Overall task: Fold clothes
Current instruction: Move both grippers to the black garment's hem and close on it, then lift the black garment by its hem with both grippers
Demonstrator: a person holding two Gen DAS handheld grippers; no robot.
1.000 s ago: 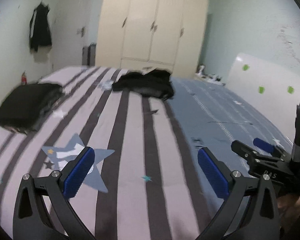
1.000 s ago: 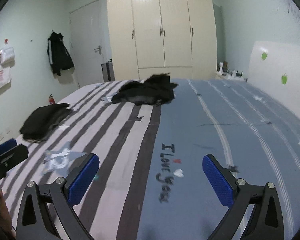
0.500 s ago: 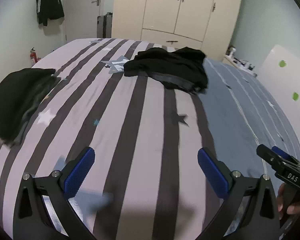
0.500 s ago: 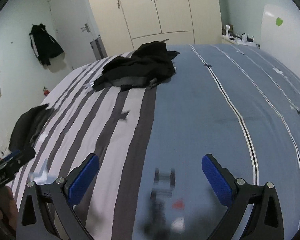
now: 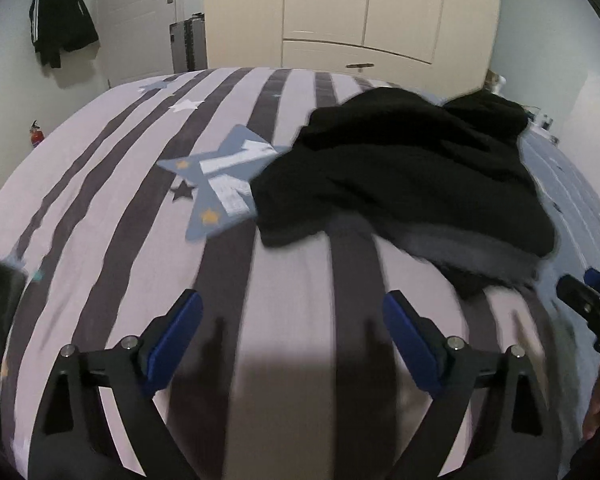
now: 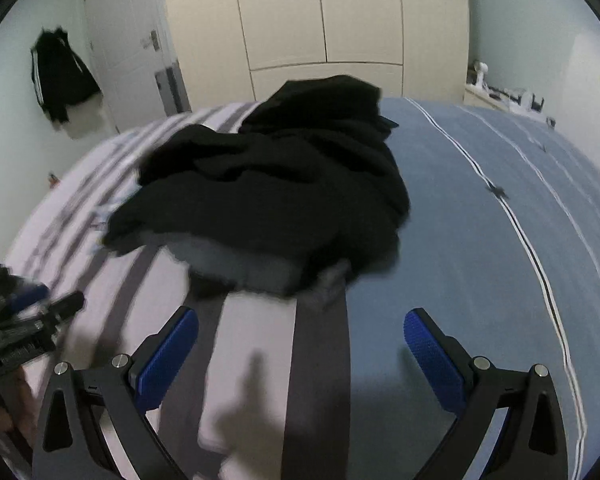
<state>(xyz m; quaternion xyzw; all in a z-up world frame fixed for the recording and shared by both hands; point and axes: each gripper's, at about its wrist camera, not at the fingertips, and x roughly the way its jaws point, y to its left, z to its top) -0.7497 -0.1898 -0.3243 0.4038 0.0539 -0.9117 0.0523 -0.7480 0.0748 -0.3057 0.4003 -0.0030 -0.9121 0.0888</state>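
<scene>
One crumpled black garment (image 6: 268, 192) hides its own shape on the bed (image 6: 480, 264).

Black garment (image 6: 268, 192): soft matt cloth, crumpled, with a grey matt lining exposed at the near hem. Bedsheet (image 5: 292, 304): smooth matt woven cloth, striped and printed. Left gripper (image 5: 292, 340) and right gripper (image 6: 300, 350): matt black rigid frames (plastic, by the look), bright metal screw heads noted, blue pads (image 6: 434, 362) finely knurled, rubbery. Wardrobe (image 6: 320, 20): cream panels, smooth, slightly glossy.
</scene>
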